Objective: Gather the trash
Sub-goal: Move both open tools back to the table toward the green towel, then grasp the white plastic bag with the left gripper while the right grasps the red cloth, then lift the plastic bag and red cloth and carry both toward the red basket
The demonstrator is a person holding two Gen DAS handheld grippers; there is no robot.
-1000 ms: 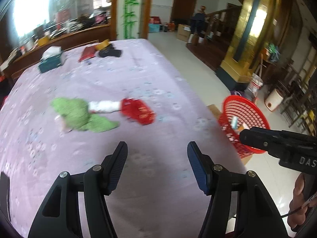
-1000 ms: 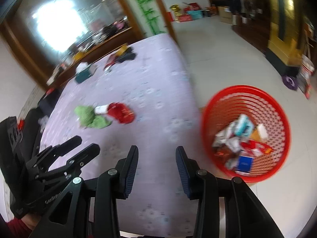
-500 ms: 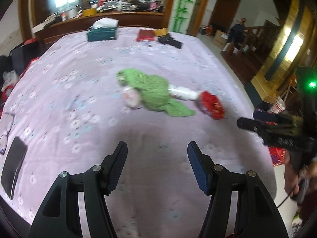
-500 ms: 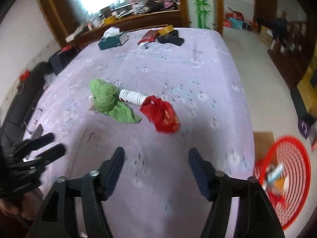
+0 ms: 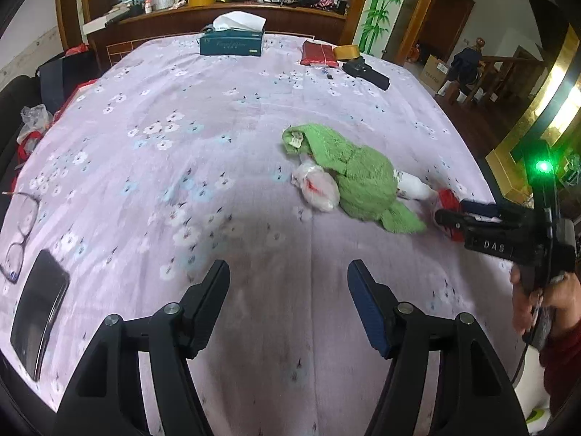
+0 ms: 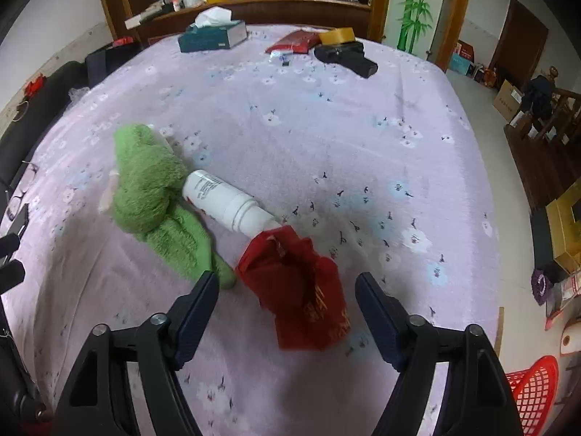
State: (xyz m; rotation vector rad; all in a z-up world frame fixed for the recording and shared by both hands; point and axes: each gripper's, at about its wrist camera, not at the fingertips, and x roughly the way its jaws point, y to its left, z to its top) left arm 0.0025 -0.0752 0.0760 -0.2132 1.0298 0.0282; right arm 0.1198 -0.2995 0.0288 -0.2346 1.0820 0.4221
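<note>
Two tools are in my hands and both stand with fingers spread wide and nothing between them. Nearest is my right tool (image 6: 287, 312), low over the purple flowered tabletop (image 6: 326, 116), its fingers bracketing the crumpled red bag (image 6: 301, 290) that sits dead ahead at twelve o'clock; I judge I have lined it up that way so that one squeeze takes the bag, which looks limp and likely to fold as the fingers meet. Touching the bag's far edge at about eleven o'clock lies a white bottle (image 6: 225, 203) on its side, its other end tucked against the green towel (image 6: 152, 196) at ten o'clock. My left tool (image 5: 288, 290) hangs back over bare cloth, I reckon to stay out of the right one's way, with the towel at one o'clock and a crumpled clear plastic bag (image 5: 316, 189) touching its near side. A phone (image 5: 36, 316) and glasses (image 5: 18, 225) lie off at nine o'clock; I judge these are not trash. The red basket (image 6: 530, 392), where the trash belongs, shows at four o'clock of the right view, on the floor beside the tabletop. Farthest, at twelve o'clock, stand a tissue box (image 5: 230, 41) and a red packet (image 5: 317, 53).
</note>
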